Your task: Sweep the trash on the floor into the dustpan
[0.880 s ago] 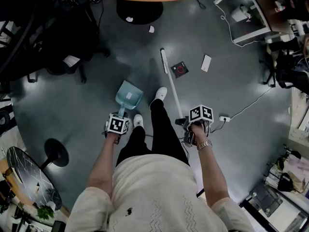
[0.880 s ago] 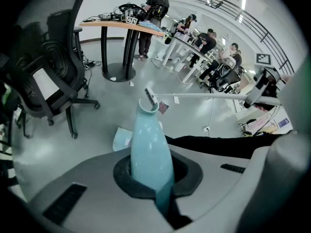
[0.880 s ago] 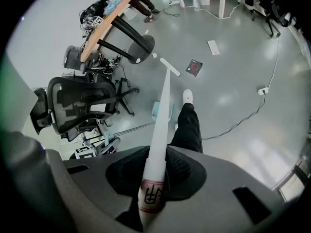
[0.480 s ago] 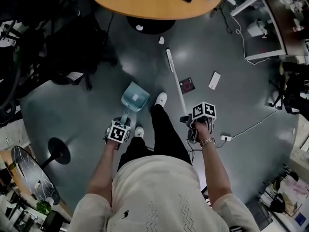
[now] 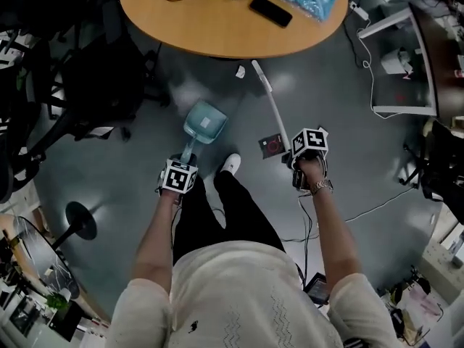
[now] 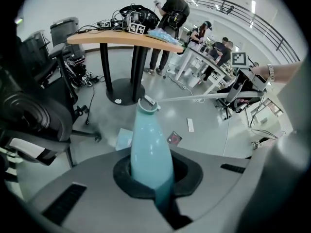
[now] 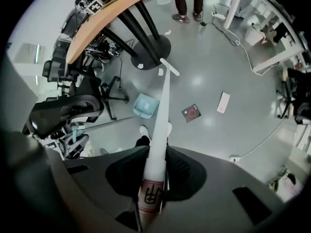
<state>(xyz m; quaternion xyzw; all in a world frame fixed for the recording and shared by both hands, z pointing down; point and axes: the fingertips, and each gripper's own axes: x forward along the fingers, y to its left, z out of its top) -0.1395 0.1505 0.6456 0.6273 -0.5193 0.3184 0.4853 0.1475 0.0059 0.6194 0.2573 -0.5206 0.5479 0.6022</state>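
Currently no sweeping stroke looks under way. The left gripper (image 6: 154, 176) has its jaws pinched on the handle of the pale teal plastic dustpan (image 5: 204, 120), which points away to the far side; whether its lip meets the grey floor (image 5: 348, 143) I cannot tell. The right gripper (image 7: 153, 178) is clamped on the near end of the long white broom (image 5: 275, 114), whose stick slants away so that the head sits far out by the round wooden table (image 5: 217, 35).

A small white paper scrap (image 5: 240, 71) lies just left of the broom head. A black square card with a red ring (image 5: 272, 146) lies near the right gripper, and a white paper slip (image 7: 223, 102) lies to its right.

To do this well, I judge the pan's lip should be pressed flat to the floor with its mouth facing the litter. The broom head should then be drawn from behind each piece in short strokes.

Both forearms reach down and forward, one either side of the person's legs.
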